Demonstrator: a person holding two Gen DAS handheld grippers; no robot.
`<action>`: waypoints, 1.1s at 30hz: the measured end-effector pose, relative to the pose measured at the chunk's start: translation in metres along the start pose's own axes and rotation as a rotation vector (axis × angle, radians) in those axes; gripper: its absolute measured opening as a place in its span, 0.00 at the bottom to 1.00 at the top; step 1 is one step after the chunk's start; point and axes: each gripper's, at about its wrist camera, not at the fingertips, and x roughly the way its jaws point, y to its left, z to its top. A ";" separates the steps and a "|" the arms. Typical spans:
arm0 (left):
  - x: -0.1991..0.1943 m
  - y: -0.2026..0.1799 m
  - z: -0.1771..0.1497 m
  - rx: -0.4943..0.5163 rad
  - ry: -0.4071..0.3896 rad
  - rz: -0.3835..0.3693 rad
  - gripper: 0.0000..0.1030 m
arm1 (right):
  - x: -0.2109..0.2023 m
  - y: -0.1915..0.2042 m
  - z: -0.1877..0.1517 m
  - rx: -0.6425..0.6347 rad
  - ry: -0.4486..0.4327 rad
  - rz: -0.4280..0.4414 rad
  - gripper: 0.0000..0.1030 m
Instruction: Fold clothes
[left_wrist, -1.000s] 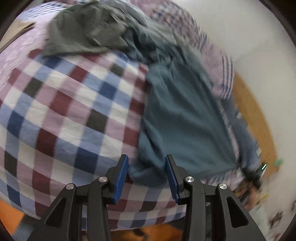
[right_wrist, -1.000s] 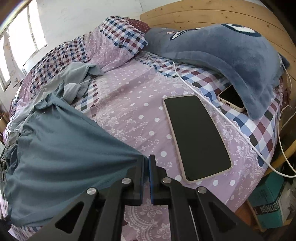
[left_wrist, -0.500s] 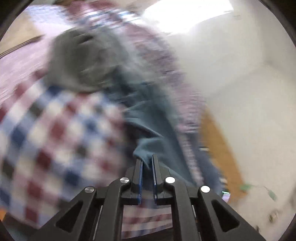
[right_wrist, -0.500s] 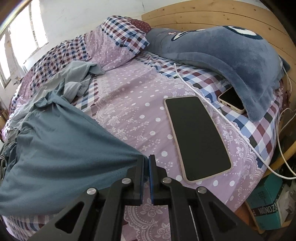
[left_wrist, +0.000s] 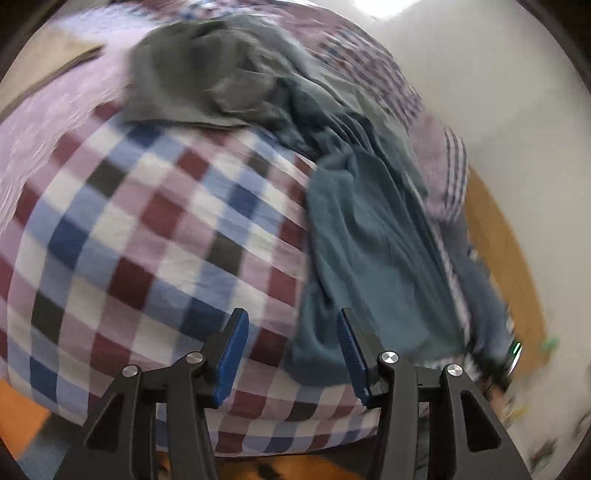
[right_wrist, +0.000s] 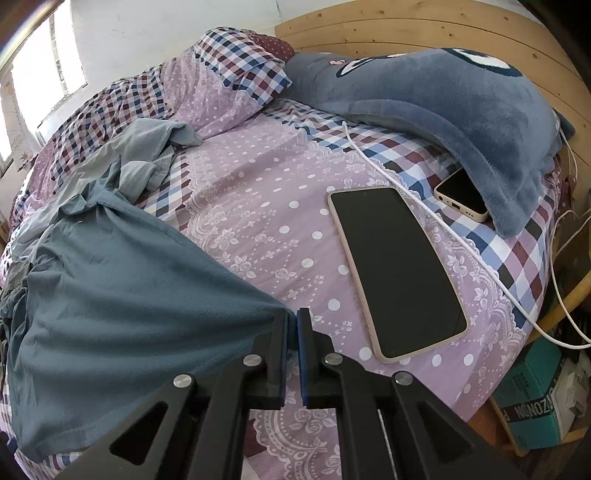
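Your right gripper (right_wrist: 293, 334) pinches a corner of the teal garment (right_wrist: 110, 280), spread unfolded on the bed (right_wrist: 258, 206). Your left gripper (left_wrist: 291, 360) stands spread at its opposite edge. No fold yet made; the grey clothes (left_wrist: 199, 74) lie untouched.

On our right gripper (right_wrist: 291, 325) a shirt (right_wrist: 110, 288) spreads off to its left across the bed (right_wrist: 266, 206). A tablet (right_wrist: 395, 269) lies just ahead to the right, with a cable (right_wrist: 436, 218), phone (right_wrist: 461, 195) and pillow (right_wrist: 461, 99) beyond it.
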 end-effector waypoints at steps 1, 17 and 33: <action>0.001 -0.005 -0.002 0.031 0.008 0.007 0.51 | 0.000 0.000 0.000 0.001 0.000 0.000 0.03; -0.024 -0.017 0.001 0.094 -0.119 -0.125 0.06 | -0.025 0.002 -0.003 -0.021 -0.034 0.103 0.03; -0.146 0.013 0.019 -0.082 -0.261 -0.267 0.05 | -0.143 0.013 -0.043 -0.088 -0.083 0.246 0.02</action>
